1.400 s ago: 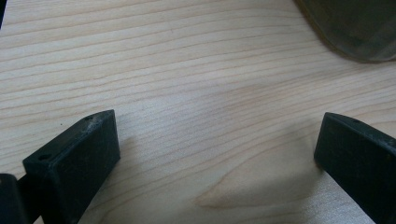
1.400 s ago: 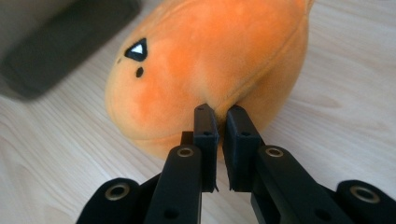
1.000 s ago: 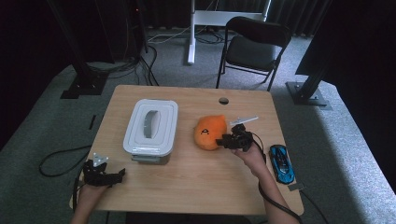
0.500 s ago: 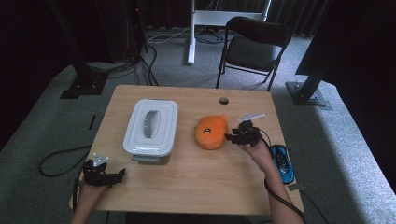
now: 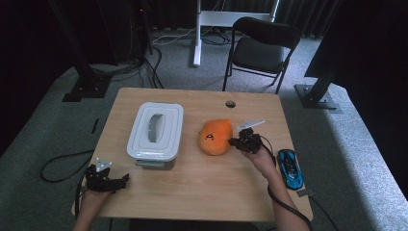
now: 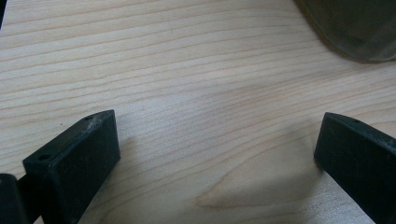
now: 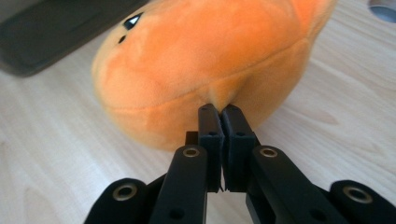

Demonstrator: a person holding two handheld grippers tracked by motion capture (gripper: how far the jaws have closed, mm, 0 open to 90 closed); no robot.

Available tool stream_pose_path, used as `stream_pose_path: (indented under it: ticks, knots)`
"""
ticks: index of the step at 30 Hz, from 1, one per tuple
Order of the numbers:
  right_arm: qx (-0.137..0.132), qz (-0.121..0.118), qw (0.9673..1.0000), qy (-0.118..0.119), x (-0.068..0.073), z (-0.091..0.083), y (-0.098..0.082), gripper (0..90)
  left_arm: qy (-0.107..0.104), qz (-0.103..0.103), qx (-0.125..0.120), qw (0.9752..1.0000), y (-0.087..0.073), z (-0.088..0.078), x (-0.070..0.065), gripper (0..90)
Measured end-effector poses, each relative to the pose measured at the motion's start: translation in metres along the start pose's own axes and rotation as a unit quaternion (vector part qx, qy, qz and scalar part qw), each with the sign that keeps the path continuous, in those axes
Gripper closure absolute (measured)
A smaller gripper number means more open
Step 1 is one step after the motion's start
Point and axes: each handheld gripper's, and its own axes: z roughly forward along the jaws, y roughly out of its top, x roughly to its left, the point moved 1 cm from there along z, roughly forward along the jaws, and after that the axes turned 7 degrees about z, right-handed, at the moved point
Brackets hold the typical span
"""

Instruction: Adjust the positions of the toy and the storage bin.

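Right gripper view, black hand-held gripper (image 7: pixel 220 112) just closed, pinching fuzzy rounded orange plush (image 7: pixel 205 60), woodgrain table (image 7: pixel 51 154).

Studio-like lab: black curtains (image 5: pixel 308 14), carpeted floor (image 5: pixel 351 144), stand bases (image 5: pixel 82 89), floor cables (image 5: pixel 120 72), folding chair (image 5: pixel 262 48)

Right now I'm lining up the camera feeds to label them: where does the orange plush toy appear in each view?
High view: orange plush toy right of centre on the wooden table, between the lidded white box and the right gripper.
Left gripper view: not in it.
Right gripper view: upper centre, fabric pinched at the jaw tips.
Shared landmark: the wooden table.
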Motion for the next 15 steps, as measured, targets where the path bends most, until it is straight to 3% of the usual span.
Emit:
stream_pose_path:
  ticks: [6,7,15]
  knots:
    - [0.002,0.0,1.0,0.006,0.013,-0.006,-0.006,88.5,0.0,0.0,0.0,1.0,0.0,0.0,0.0,0.5]
    - [0.005,0.003,0.9998,0.018,0.015,-0.006,-0.007,88.5,0.0,0.0,0.0,1.0,0.0,0.0,0.0,0.5]
    - [-0.001,0.011,0.9994,0.034,0.034,-0.004,-0.011,88.3,0.0,0.0,0.0,1.0,0.0,0.0,0.0,0.5]
